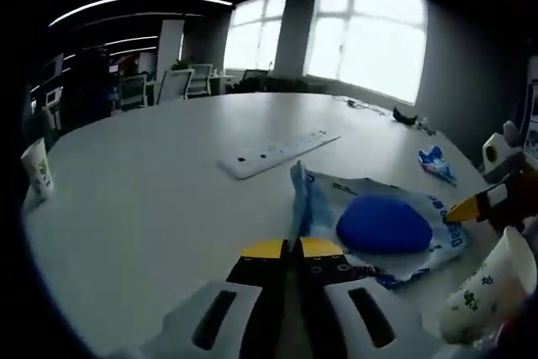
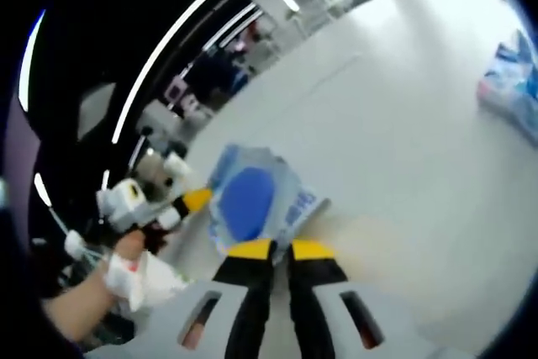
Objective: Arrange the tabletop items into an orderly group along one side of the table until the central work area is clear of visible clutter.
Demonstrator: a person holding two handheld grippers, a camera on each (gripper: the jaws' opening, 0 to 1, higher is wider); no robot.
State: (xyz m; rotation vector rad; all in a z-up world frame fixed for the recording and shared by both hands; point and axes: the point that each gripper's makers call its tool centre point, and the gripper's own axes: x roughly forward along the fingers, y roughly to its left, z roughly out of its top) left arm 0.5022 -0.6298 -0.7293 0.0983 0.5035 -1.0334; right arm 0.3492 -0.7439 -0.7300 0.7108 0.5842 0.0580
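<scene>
A white and blue snack bag (image 1: 384, 223) lies on the white table (image 1: 151, 208). My left gripper (image 1: 292, 247) is shut on the bag's upright left edge. The right gripper's yellow tip (image 1: 464, 208) touches the bag's right edge. In the right gripper view the bag (image 2: 248, 199) lies just beyond my right gripper (image 2: 282, 250), whose jaws are together at its near edge; I cannot tell if they pinch it. The left gripper (image 2: 143, 199) comes in from the left, its yellow tip on the bag's far side.
A white power strip (image 1: 277, 153) lies beyond the bag. One paper cup (image 1: 38, 170) stands at the far left edge and another, tilted paper cup (image 1: 492, 287) is at the lower right. A small blue wrapper (image 1: 437, 162) lies farther right. A person's hand (image 2: 84, 308) shows lower left.
</scene>
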